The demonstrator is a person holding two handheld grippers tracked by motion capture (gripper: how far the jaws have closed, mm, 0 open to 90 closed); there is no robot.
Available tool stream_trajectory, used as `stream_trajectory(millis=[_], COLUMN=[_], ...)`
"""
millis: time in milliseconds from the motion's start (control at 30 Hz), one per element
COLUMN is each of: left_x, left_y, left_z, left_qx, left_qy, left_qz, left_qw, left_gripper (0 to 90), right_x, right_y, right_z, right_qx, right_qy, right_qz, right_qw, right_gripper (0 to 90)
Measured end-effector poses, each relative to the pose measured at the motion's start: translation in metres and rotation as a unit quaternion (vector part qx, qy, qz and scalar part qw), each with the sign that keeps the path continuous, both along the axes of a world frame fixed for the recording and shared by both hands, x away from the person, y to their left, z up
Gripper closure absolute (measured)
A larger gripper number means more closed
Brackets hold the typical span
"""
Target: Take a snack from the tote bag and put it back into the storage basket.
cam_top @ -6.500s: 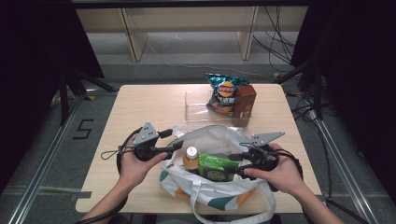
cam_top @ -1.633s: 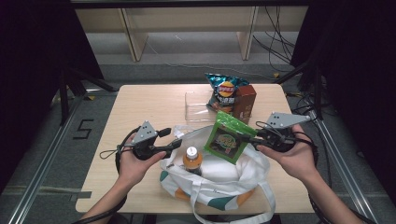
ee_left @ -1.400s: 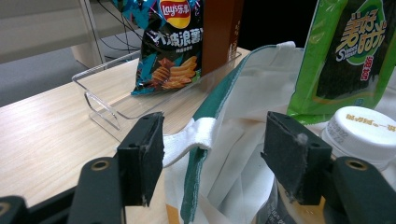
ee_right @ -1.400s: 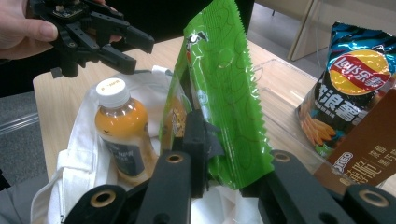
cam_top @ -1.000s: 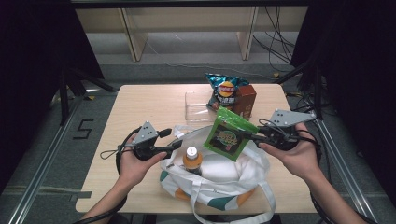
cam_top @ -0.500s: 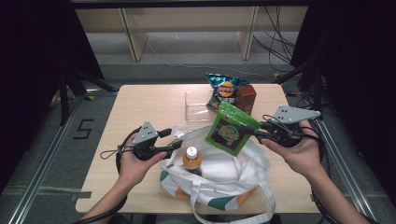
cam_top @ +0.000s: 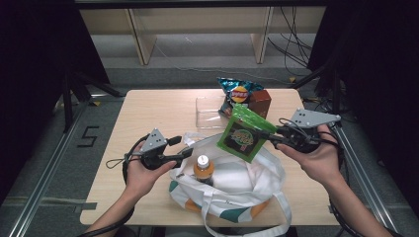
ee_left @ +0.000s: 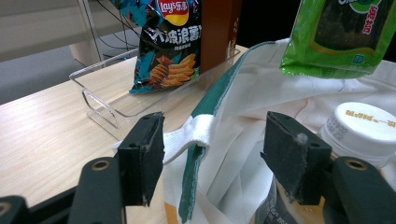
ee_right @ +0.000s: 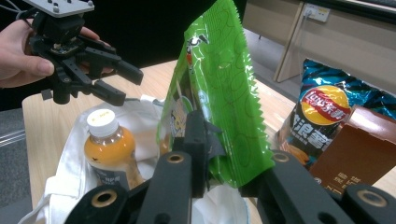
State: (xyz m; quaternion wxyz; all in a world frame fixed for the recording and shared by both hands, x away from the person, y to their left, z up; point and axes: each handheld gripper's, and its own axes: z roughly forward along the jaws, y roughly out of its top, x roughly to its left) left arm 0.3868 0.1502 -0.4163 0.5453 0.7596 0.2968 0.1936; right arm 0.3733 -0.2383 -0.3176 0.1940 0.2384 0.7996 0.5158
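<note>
the right claw [cam_top: 271, 135] is grasping the flat green snack packet [cam_top: 243, 133], best carried level to the far clear plastic tray [cam_top: 210, 105], while the released left claw [cam_top: 182, 148] is steadying the white cloth bag [cam_top: 247, 182].

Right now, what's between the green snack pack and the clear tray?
High view: nothing on the table. The green snack pack, clamped in the right tool, hangs over the tote bag rim; bare table lies before the clear tray.
</note>
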Motion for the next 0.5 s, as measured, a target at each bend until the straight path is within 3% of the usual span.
stream_trajectory(millis=[133,167,200,333,433,500], left_x=[-0.0004,-0.0003,-0.0005,-0.0002,0.0,0.0], left_y=[-0.0004,-0.0003,-0.0004,0.0,-0.0001,-0.0001], left_z=[-0.0001,0.0002,0.0003,0.0002,0.0004,0.0004], left_qx=[0.0,0.001,-0.002,-0.002,-0.001,-0.001], left_qy=[0.002,0.0,0.001,0.0,-0.001,0.0], left_qz=[0.001,-0.001,0.0,0.001,0.0,0.0], left_qw=[1.0,1.0,1.0,1.0,1.0,1.0], left_gripper=[37.8,37.8,37.8,37.8,37.8,37.7], right_x=[0.0029,0.0039,0.0027,0.0053,0.0062,0.0055], right_y=[-0.0015,-0.0015,-0.0011,-0.0012,-0.0014,-0.0001], right_z=[0.001,0.0008,0.0013,0.0024,0.0047,0.0045], right_qx=[0.001,0.004,0.007,0.008,0.004,0.012], right_qy=[0.0,-0.012,0.001,-0.009,-0.005,-0.006], right_qz=[-0.001,-0.008,-0.01,-0.008,-0.004,-0.014], right_qw=[1.0,0.9999,0.9999,0.9999,1.0,0.9998], right_gripper=[79.2,79.2,79.2,79.2,79.2,79.2])
